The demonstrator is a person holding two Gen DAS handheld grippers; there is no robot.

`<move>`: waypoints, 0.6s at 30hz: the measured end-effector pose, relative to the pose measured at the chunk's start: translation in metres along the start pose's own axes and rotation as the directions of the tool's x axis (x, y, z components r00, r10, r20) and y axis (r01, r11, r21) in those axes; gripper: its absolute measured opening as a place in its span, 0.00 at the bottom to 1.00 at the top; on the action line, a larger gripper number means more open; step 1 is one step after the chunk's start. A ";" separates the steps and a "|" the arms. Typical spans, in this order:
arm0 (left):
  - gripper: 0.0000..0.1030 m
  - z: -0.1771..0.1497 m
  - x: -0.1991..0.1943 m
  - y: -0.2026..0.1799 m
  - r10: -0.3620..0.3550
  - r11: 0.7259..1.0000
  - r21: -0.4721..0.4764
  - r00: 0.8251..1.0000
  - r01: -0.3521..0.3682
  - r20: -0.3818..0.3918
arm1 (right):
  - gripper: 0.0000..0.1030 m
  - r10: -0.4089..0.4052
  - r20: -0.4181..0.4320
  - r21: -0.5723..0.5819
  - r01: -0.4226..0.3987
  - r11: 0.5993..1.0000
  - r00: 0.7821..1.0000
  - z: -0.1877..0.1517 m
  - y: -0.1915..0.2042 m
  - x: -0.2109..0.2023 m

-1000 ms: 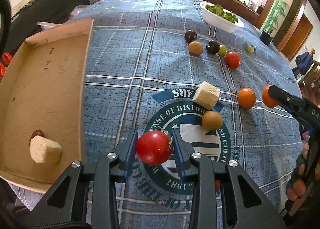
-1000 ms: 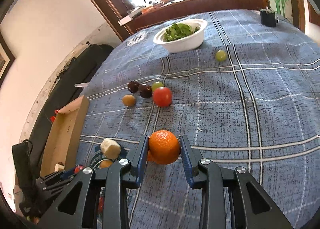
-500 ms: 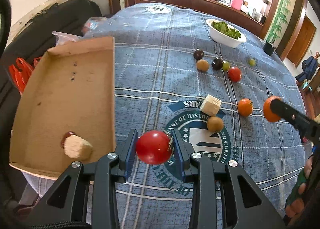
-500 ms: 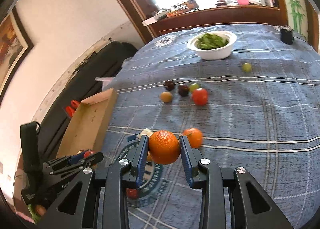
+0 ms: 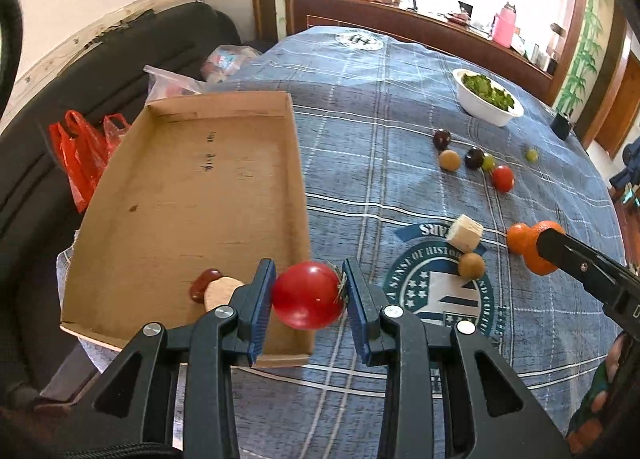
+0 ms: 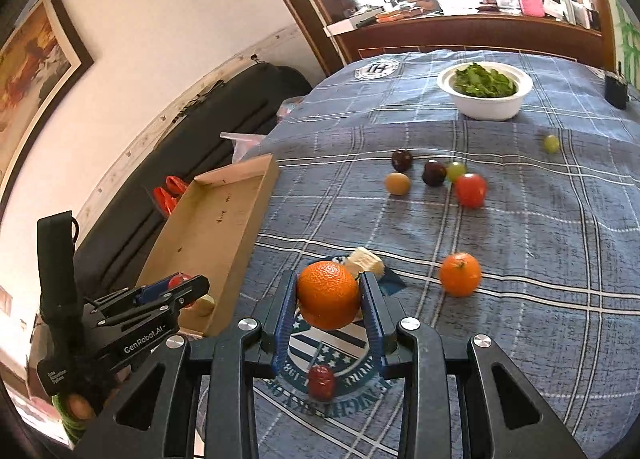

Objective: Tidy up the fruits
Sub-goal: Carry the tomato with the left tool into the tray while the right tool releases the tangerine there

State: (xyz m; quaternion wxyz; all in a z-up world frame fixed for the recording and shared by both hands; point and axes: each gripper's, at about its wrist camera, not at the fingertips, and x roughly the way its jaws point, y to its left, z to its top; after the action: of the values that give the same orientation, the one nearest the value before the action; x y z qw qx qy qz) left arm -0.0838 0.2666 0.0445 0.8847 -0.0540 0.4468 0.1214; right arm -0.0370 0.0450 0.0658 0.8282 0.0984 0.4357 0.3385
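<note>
1. While both hands carry fruit at once, the left hand-held gripper [image 5: 308, 297] pinches a red tomato [image 5: 307, 295] between its blue pads, right at the near corner of the cardboard tray [image 5: 192, 195] and raised off the bench [image 5: 360, 147].
2. Off to the right of the tray, the right hand-held gripper [image 6: 328, 299] is clamped on an orange [image 6: 328, 295], also held in the air, over the round emblem printed on the cloth.
3. My guess is that the tomato is light, smooth-skinned and soft, so it bruises or splits under a hard squeeze; the pads sit on its widest part, which looks like the safest hold.
4. By the look of it the orange is heavier and firmer, and its pebbled peel should give the pads good friction; it too is gripped across its middle.
5. Inside the tray, near its front wall, lie a pale chunk [image 5: 222, 291] and a small dark red fruit [image 5: 204, 283] touching it; the rest of the floor is bare cardboard.
6. Beyond the tray on the blue plaid cloth sit a second orange [image 6: 460, 274], a pale cube, brown, dark and green small fruits, another tomato [image 6: 471, 190], and a white bowl of greens [image 6: 484, 93].
7. Behind the tray a dark sofa with red bags runs along a pale wall; a wooden sideboard stands under a bright window.
</note>
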 end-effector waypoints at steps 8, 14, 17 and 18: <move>0.31 0.000 0.000 0.014 0.019 1.000 -0.017 1.000 -0.019 0.009 | 0.31 0.014 -0.011 -0.035 -0.015 0.999 1.000 0.003 0.018 0.010; 0.31 0.000 -0.001 0.024 0.028 0.999 -0.031 1.000 -0.027 0.012 | 0.31 0.023 -0.021 -0.054 -0.024 0.998 1.000 0.005 0.028 0.016; 0.31 0.001 -0.001 0.031 0.037 0.999 -0.039 0.999 -0.037 0.015 | 0.31 0.030 -0.025 -0.064 -0.032 0.997 0.999 0.006 0.033 0.019; 0.31 0.001 -0.001 0.033 0.039 0.998 -0.042 0.999 -0.039 0.015 | 0.31 0.032 -0.027 -0.067 -0.033 0.997 0.999 0.006 0.035 0.021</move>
State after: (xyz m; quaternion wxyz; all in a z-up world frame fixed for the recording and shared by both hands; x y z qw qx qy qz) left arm -0.0925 0.2986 0.0468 0.8842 -0.0629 0.4384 0.1484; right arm -0.0404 0.0857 0.0719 0.8197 0.0729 0.4330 0.3678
